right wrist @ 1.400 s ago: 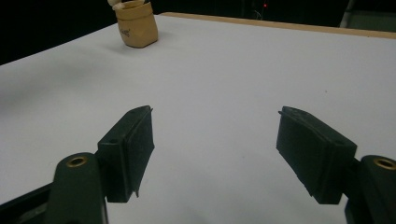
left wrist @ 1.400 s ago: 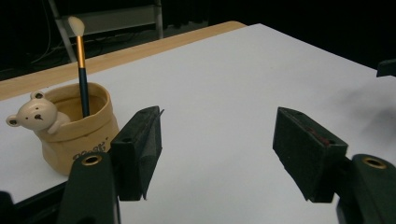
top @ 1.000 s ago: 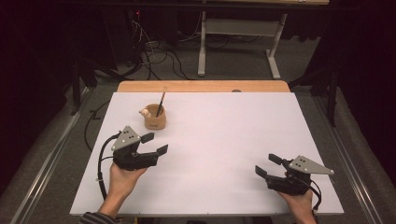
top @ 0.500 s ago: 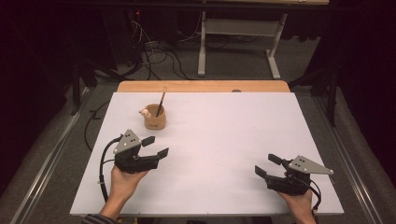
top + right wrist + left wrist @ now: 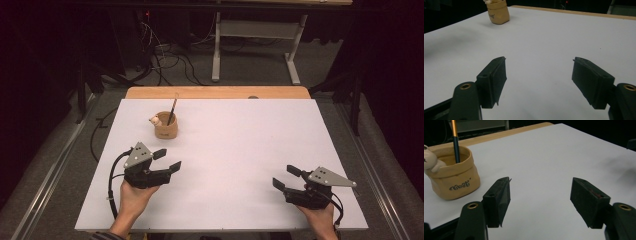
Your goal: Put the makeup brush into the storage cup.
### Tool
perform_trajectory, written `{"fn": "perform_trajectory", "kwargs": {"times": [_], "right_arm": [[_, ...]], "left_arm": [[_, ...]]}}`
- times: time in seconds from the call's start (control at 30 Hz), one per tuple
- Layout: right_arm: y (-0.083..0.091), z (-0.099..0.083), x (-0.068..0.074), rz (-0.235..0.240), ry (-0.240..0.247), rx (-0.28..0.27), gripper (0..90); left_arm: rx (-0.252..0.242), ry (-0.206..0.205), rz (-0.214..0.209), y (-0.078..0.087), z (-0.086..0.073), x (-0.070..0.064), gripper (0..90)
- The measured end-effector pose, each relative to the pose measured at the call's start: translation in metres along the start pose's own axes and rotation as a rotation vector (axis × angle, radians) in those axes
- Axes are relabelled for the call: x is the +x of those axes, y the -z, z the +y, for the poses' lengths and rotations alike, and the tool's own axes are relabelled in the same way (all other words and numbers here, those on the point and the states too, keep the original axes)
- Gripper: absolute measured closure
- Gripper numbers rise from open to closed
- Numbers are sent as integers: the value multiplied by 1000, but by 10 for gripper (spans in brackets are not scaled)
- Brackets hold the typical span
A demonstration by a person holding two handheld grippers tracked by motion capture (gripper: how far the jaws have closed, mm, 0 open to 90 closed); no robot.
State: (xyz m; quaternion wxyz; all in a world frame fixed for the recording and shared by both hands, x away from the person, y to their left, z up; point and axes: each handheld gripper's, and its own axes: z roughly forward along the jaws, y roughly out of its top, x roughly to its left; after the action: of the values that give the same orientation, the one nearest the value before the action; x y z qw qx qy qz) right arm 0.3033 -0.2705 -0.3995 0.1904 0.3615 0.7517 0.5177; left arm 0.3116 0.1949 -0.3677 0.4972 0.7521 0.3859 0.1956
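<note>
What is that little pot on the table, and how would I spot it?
Start at the big white table top and look to its far left part, ahead of the left gripper. There stands a small tan pot shaped like a folded paper bag, with a dark pen upright inside and a pale figurine on its rim.

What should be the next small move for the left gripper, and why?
Probably ease the left gripper forward and a little to its left toward the tan pen cup. Its jaws stand wide open and empty, and the cup, with a dark pen upright in it, sits just ahead of the left jaw in the left gripper view. The right gripper is far from it, also open.
</note>
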Motion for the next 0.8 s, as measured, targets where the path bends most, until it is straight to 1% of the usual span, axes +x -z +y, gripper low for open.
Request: {"fn": "perform_trajectory", "kwargs": {"times": [0.4,0.8], "right_arm": [[0,0,1,3,-3,4,298],[-1,0,1,1,-1,10,300]], "left_arm": [[18,-21,13,-5,-7,-3,332],[21,-13,19,-9,-13,-4,334]]}}
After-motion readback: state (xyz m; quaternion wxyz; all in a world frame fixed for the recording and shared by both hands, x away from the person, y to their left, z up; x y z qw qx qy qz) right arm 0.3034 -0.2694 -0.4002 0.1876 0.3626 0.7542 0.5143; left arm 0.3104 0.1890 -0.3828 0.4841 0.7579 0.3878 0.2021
